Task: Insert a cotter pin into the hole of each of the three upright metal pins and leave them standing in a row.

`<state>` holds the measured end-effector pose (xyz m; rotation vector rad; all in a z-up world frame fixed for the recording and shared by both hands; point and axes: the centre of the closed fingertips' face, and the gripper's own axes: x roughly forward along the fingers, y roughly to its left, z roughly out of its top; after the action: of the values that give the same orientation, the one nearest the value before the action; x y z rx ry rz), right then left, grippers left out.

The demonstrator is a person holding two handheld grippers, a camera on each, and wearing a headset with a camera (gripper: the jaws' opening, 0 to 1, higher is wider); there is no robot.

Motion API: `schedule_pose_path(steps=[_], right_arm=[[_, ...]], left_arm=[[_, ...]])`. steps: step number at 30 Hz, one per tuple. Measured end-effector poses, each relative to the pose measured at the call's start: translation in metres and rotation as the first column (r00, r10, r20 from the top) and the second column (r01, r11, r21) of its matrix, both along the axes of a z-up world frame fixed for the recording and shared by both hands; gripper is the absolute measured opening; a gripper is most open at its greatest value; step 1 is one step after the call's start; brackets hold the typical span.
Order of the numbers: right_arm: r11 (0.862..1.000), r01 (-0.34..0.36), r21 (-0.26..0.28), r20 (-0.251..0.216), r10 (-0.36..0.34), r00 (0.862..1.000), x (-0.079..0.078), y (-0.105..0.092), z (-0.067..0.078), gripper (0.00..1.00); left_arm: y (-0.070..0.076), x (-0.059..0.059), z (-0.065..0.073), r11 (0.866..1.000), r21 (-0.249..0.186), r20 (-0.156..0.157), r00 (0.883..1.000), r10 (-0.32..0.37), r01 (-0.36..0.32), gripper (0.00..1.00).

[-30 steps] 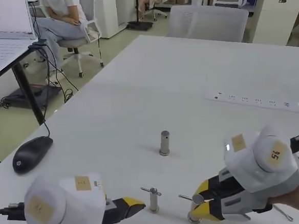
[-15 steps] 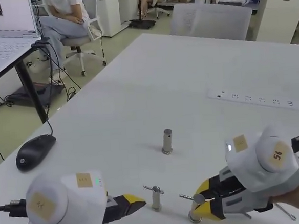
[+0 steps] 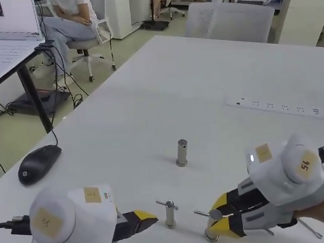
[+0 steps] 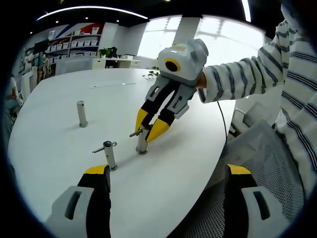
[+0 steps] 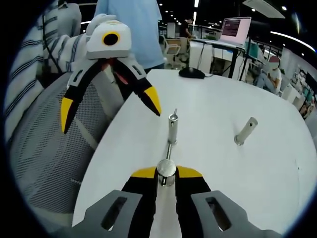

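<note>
Three upright metal pins stand on the white table. The far pin [image 3: 182, 152] [image 5: 245, 131] is bare. The middle pin [image 3: 169, 212] [image 4: 109, 154] has a cotter pin across its top. My right gripper [image 3: 215, 217] [image 5: 167, 173] is shut at the top of the nearest pin [image 3: 211, 235] [image 4: 142, 142], gripping a cotter pin [image 3: 202, 213] whose thin end pokes out the far side. My left gripper [image 3: 138, 223] [image 4: 166, 171] hovers open just left of the middle pin, holding nothing.
A black mouse [image 3: 38, 163] lies at the table's left edge. A white power strip [image 3: 278, 108] lies at the back right. A thin metal piece [image 3: 306, 229] lies beneath my right hand. A seated person [image 3: 74, 22] and a laptop desk [image 3: 6, 38] are beyond the left edge.
The head camera has shifted a little. Both grippers and all three pins keep their places.
</note>
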<state>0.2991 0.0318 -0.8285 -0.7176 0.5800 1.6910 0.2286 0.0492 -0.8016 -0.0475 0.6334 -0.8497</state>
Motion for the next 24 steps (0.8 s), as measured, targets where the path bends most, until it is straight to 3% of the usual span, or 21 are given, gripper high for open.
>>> schedule_pose_path(steps=[12,24], right_arm=[[1.000,-0.009,0.009,-0.001,0.009,1.000,0.0001,0.0010,-0.0006,0.14],[1.000,0.014,0.017,-0.037,-0.013,0.999,0.0006,0.0022,-0.0023,0.17]], left_arm=[[-0.0004,-0.0008,-0.0015,1.000,-0.001,-0.003,1.000,-0.001,0.001,0.96],[-0.0010,-0.0032,-0.0028,1.000,-0.004,-0.019,1.000,-0.008,0.007,0.95]])
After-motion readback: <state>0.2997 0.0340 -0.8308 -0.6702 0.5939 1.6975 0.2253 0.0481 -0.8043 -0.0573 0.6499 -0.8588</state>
